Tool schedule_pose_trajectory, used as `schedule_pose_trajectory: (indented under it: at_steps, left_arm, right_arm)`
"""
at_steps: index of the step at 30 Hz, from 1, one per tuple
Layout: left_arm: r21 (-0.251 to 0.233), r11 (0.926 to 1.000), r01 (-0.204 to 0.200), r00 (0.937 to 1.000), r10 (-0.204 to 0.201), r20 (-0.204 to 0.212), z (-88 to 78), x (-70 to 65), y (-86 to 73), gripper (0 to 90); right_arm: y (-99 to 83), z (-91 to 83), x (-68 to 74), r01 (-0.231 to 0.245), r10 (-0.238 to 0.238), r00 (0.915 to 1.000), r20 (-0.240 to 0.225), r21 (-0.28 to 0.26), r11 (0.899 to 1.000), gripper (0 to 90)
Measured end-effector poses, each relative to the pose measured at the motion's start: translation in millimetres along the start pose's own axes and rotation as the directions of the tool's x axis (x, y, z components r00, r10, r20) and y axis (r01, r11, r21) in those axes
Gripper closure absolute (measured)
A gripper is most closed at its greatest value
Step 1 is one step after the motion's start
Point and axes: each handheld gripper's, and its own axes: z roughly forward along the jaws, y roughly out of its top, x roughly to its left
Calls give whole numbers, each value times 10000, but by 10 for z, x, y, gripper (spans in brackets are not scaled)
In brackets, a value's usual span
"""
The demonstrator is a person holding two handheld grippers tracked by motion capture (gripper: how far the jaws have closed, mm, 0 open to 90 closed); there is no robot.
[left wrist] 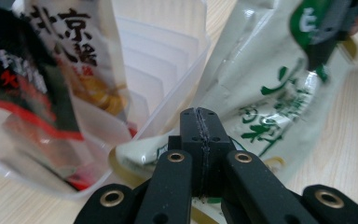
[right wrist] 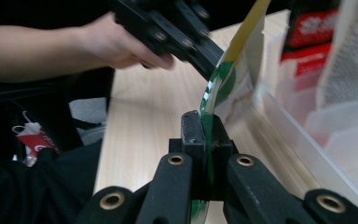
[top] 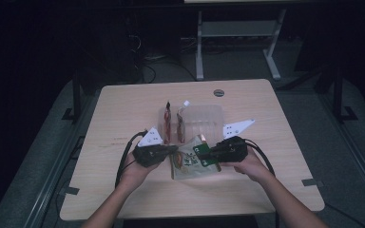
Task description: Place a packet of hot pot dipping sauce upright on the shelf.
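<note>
High view: left gripper (top: 171, 150) and right gripper (top: 208, 151) clamp opposite edges of a green-and-white snack pouch (top: 190, 164) above the bench (top: 123, 109), before a clear slotted bin (top: 209, 116).

Left gripper view: jaws pinched on the pouch; a neighbouring packet (left wrist: 81, 56) reads "北京".

Right gripper view: jaws closed on the pouch's green edge.

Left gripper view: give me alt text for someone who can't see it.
The left gripper, jaws shut, pinches the edge of a pale green snack pouch, whose far corner the right gripper holds. Left of it, a clear slotted bin holds two upright packets.
</note>
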Motion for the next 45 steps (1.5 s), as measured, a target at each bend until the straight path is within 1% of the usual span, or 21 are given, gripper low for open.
schedule_pose_trajectory:
  at_steps: [3, 4, 7, 9, 11, 12, 14, 16, 19, 22, 24, 26, 28, 29, 31, 33, 35, 41, 43, 44, 45]
  left_arm:
    - [-80, 9998, -167, 9997, 169, 166, 37, -42, 54, 898]
    - [-115, 9999, -118, 9997, 121, 221, 47, -56, 67, 898]
    - [-224, 9997, -100, 9991, 109, 400, 88, -77, 106, 898]
    - [-299, 9995, -51, 9977, 71, 673, 137, -104, 140, 898]
    - [-249, 9994, -225, 9963, 245, 826, 209, -155, 174, 898]
    - [-90, 9989, -450, 9952, 456, 862, 248, -193, 191, 898]
    - [-13, 9981, -623, 9935, 621, 951, 270, -236, 204, 898]
    - [-27, 9980, -637, 9930, 637, 991, 239, -234, 209, 898]
    - [-120, 9988, -469, 9925, 480, 1125, 182, -200, 209, 897]
    - [-42, 9993, -375, 9919, 378, 1210, 129, -175, 200, 896]
    - [-11, 9995, -315, 9921, 314, 1216, 100, -168, 194, 894]
    - [100, 9997, -229, 9920, 214, 1244, 77, -160, 186, 855]
    - [117, 9997, -224, 9924, 208, 1215, 50, -159, 171, 831]
    - [180, 9997, -190, 9920, 166, 1251, 37, -160, 159, 816]
    - [339, 9992, -192, 9918, 147, 1270, -1, -159, 131, 776]
    - [487, 9988, -10, 9915, -53, 1298, -44, -158, 99, 729]
    - [701, 9975, 18, 9923, -105, 1236, -98, -157, 60, 674]
    - [916, 9958, 83, 9949, -174, 992, -258, -131, -130, 529]
    - [943, 9955, 117, 9947, -212, 1001, -282, -116, -188, 455]
    - [1025, 9945, 198, 9947, -299, 988, -303, -112, -230, 432]
    - [1045, 9944, 185, 9946, -289, 992, -324, -111, -264, 409]
  right_arm:
    - [37, -11, 54, 82, -85, 9994, -322, -88, 9999, 898]
    - [42, -9, 61, 212, -219, 9990, -390, -177, 9996, 898]
    - [57, -22, 100, 287, -309, 9978, -580, -374, 9989, 898]
    - [71, -38, 122, 284, -312, 9975, -628, -447, 9986, 898]
    - [84, -45, 127, 445, -468, 9974, -554, -412, 9982, 898]
    - [83, -44, 126, 440, -462, 9973, -568, -385, 9983, 898]
    - [73, -32, 128, 445, -465, 9971, -601, -347, 9984, 898]
    - [75, -44, 134, 432, -452, 9972, -592, -341, 9985, 898]
    - [64, -95, 121, 466, -481, 9980, -412, -354, 9983, 898]
    - [45, -158, 113, 420, -425, 9990, -141, -331, 9986, 899]
    - [34, -212, 112, 377, -381, 9992, -84, -447, 9983, 899]
    - [30, -269, 111, 400, -403, 9992, -42, -595, 9974, 899]
    - [25, -314, 108, 443, -442, 9990, 32, -747, 9962, 899]
    - [22, -335, 114, 376, -375, 9993, 34, -732, 9966, 899]
    - [18, -386, 118, 405, -399, 9992, 91, -829, 9957, 899]
    - [15, -440, 124, 342, -336, 9994, 74, -939, 9950, 899]
    - [9, -497, 137, 360, -342, 9992, 203, -1004, 9943, 899]
    - [17, -603, 155, 455, -393, 9976, 569, -1107, 9928, 900]
    - [30, -628, 163, 433, -358, 9971, 678, -1133, 9926, 900]
    - [42, -636, 167, 391, -309, 9969, 717, -1170, 9924, 900]
    - [56, -647, 167, 417, -326, 9965, 772, -1190, 9920, 900]
